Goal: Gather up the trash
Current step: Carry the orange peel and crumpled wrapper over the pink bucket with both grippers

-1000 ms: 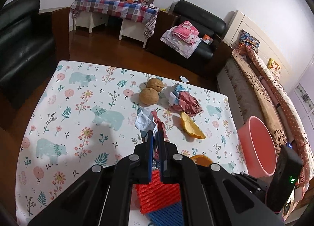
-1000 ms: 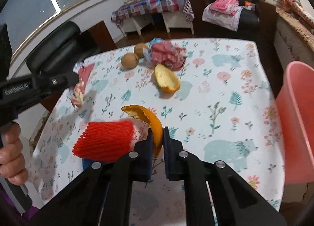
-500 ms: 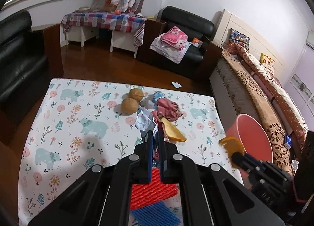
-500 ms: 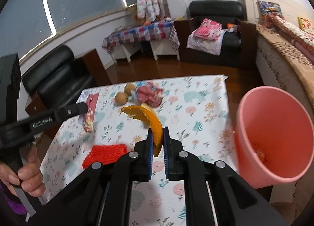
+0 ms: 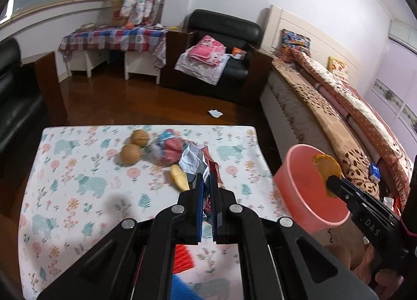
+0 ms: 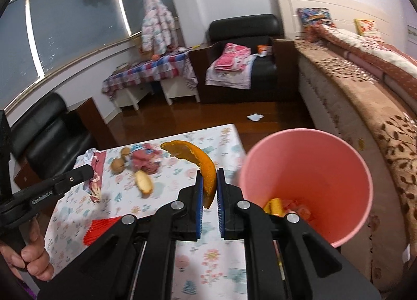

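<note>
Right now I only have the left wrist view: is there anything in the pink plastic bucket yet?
Observer: Yes. The right wrist view looks down into the pink plastic bucket, and yellow and orange scraps lie at its bottom.
Operator: How is the orange peel gripped?
Observer: The right gripper is shut on the curved orange peel near its lower end; the rest arcs up and to the left.
Operator: And my own gripper, seen from outside?
Observer: The left gripper is shut on a crumpled red-and-white wrapper, which hangs below its tips.
</note>
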